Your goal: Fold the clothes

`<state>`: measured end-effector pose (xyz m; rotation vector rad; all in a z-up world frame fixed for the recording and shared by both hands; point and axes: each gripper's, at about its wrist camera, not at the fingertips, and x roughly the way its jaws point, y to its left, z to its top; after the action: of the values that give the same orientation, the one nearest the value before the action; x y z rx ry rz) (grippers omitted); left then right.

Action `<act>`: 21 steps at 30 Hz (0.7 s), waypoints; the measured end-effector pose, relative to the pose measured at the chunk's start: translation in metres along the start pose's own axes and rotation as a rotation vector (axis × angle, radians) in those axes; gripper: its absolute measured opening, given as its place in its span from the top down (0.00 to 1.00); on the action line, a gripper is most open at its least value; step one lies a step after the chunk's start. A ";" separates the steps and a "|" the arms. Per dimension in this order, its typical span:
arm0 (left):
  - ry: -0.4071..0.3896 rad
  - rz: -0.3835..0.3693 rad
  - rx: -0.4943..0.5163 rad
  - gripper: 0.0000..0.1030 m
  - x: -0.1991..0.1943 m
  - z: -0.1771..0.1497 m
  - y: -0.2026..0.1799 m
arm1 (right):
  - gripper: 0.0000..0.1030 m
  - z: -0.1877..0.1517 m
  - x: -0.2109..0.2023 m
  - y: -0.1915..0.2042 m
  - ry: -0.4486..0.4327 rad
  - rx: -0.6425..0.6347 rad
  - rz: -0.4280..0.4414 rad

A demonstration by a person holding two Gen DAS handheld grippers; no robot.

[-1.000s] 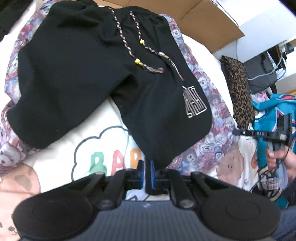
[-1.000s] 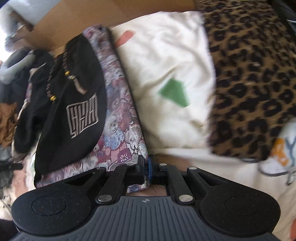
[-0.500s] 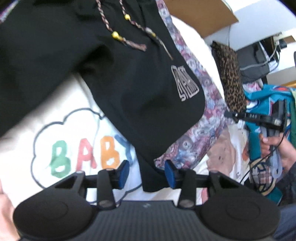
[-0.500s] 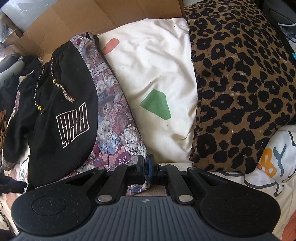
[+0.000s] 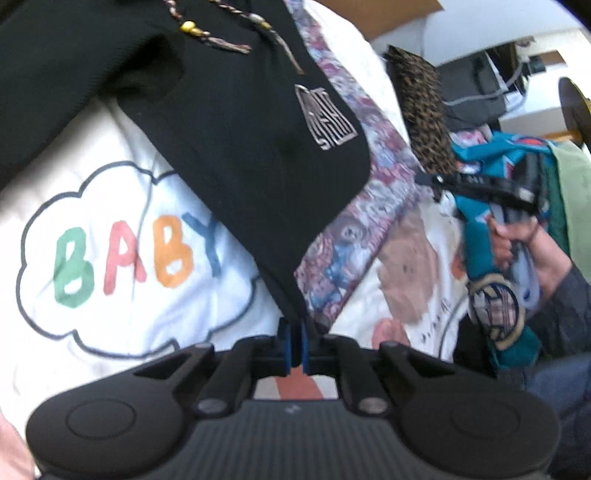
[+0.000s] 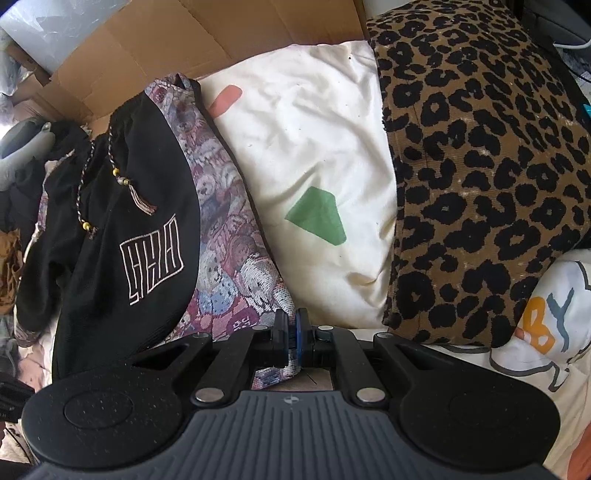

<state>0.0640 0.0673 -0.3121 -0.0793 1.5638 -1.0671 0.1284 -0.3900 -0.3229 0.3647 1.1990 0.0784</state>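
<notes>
Black fabric sits pinched between my left gripper point(image 5: 293, 345)'s blue pads: the jaws are clamped on the lower hem corner of the black shorts point(image 5: 236, 122), the cloth running up and away from the pads in a taut ridge. In the right wrist view my right gripper point(image 6: 291, 341) is likewise clenched, its pads biting the near corner of the bear-print garment point(image 6: 236, 273) that lies under the shorts.

The step in hand, as I judge it, is carrying that hem corner up and over to fold the shorts. To do it well I would lift only enough to clear the cloth beneath, travel straight toward the waistband so the edges line up, and keep the right grip firm so the layer below does not drag along. A thin pinch of hem could slip, so I would avoid jerking.

Beyond the pads, the shorts spread across the bear-print piece, both on a white sheet with a BABY cloud print point(image 5: 122, 254). Farther up are the embroidered logo point(image 5: 327, 123) and the braided drawstring point(image 5: 218, 35) with yellow beads. Beyond that lie a cream pillow point(image 6: 314, 166), a leopard-print cushion point(image 6: 480, 166) and cardboard point(image 6: 184, 37).
</notes>
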 end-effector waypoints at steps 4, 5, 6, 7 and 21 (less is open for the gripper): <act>0.095 0.057 0.059 0.93 0.004 -0.009 -0.001 | 0.99 0.000 0.002 -0.001 0.004 0.000 -0.005; 0.094 0.074 0.064 0.88 0.003 -0.009 -0.001 | 0.98 -0.001 0.002 -0.002 0.005 0.002 -0.002; 0.086 0.087 0.057 0.84 0.003 -0.009 0.000 | 0.98 -0.001 0.002 -0.002 0.007 0.000 0.002; 0.078 0.099 0.049 0.72 0.002 -0.009 0.001 | 0.98 -0.001 0.001 -0.002 0.006 -0.003 0.009; 0.004 0.036 -0.024 0.47 0.035 0.012 0.005 | 0.72 -0.004 0.003 -0.022 -0.026 0.009 0.011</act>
<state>0.0650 0.0429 -0.3401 -0.0651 1.5765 -1.0212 0.1225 -0.4088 -0.3336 0.3797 1.1719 0.0774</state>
